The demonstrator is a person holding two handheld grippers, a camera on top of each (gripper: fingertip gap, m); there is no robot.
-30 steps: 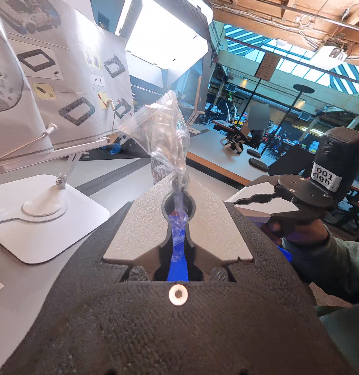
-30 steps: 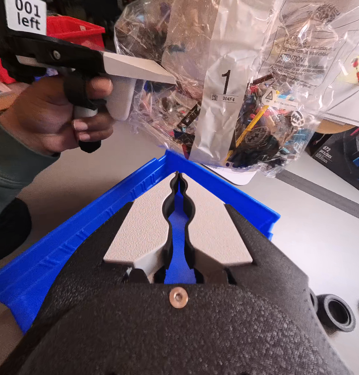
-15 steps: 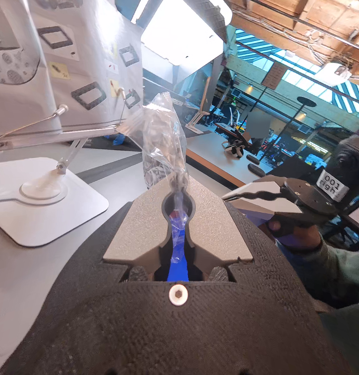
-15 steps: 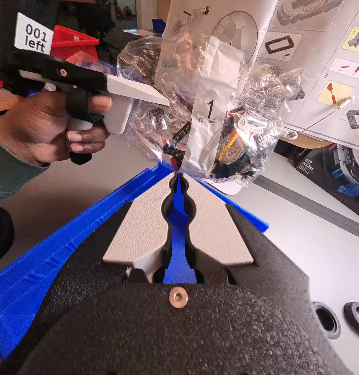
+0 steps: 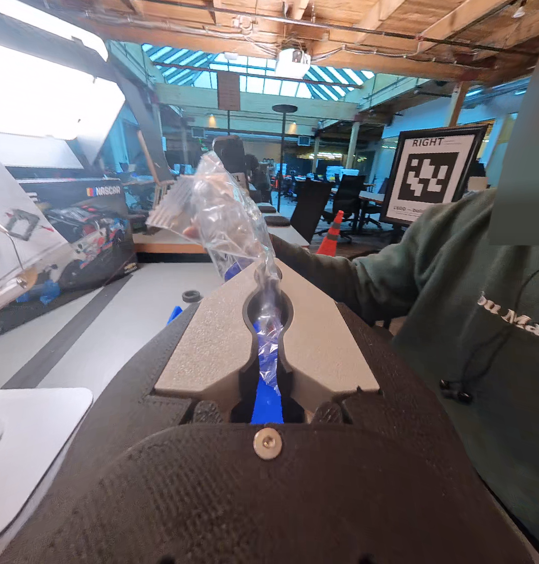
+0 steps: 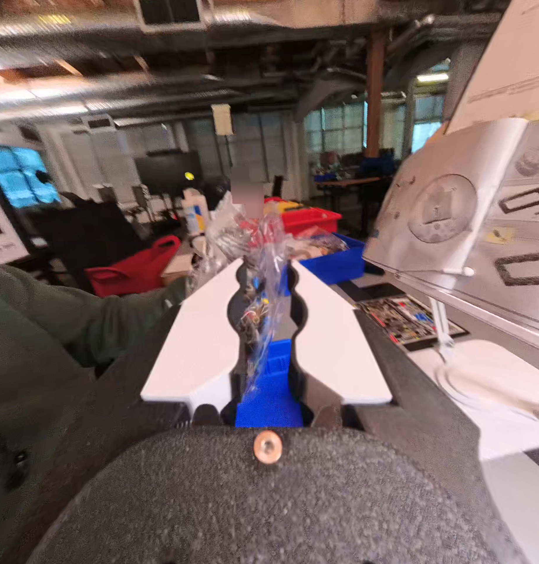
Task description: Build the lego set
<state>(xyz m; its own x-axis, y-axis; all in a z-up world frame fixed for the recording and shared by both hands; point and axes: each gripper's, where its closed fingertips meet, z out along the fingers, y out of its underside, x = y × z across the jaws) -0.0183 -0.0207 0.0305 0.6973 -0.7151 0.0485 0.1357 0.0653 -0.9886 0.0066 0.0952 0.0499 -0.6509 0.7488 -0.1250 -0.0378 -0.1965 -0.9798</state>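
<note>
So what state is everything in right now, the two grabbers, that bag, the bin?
Left gripper: shut on the bag.
Right gripper: jaws apart, bag between them.
Bag: clear plastic, crumpled, held up in the air.
Blue bin: below the bag.
Instruction sheet: propped up on its stand.

Clear crinkled parts bag (image 5: 231, 219), held aloft

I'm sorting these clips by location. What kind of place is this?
Probably a shared open-plan workshop or lab: exposed timber ceiling, rows of office chairs at desks, an orange traffic cone, coloured parts bins.
</note>
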